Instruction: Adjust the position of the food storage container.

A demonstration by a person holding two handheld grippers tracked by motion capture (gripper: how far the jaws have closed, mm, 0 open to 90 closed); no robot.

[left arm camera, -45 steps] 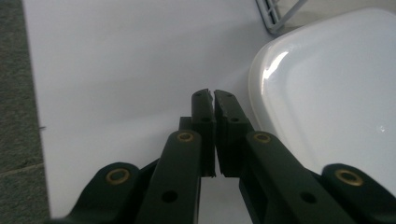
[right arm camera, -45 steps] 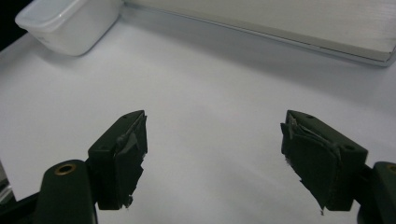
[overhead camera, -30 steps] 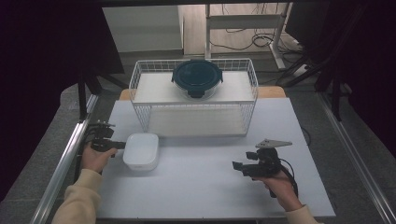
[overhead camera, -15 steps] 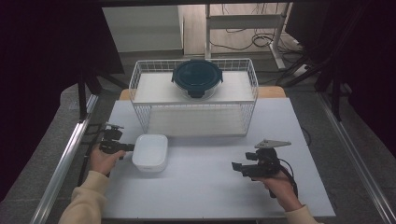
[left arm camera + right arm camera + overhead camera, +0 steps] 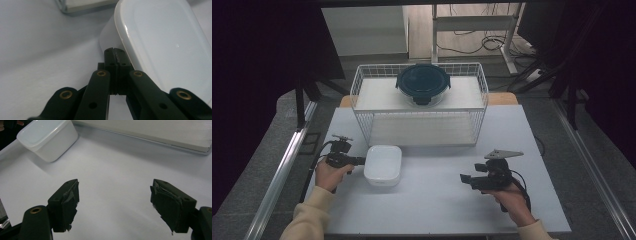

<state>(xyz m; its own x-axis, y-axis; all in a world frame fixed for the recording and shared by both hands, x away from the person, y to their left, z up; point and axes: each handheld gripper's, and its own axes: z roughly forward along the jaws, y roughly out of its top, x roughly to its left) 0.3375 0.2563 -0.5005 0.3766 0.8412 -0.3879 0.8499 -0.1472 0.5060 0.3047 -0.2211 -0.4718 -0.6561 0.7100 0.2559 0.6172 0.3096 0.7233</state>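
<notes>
A white lidded rectangular container (image 5: 383, 164) (image 5: 162, 37) (image 5: 47, 138) rests on the white table (image 5: 437, 215), left of centre. My left gripper (image 5: 361, 161) (image 5: 115, 53) is shut, and its tips touch the container's left side wall just under the lid rim; nothing shows between the jaws. My right gripper (image 5: 464, 178) (image 5: 115, 202) hovers low over the table at the right, open wide, pointing toward the container with bare table between its jaws.
A white wire rack (image 5: 419, 102) stands at the back of the table, its lower shelf edge (image 5: 155, 137) close ahead of the right gripper. A dark round lidded container (image 5: 423, 84) sits on top of the rack. Metal table rails run along both sides.
The left gripper and the white container have slid to the right, toward the table's middle. The right gripper has stayed in place, open.
</notes>
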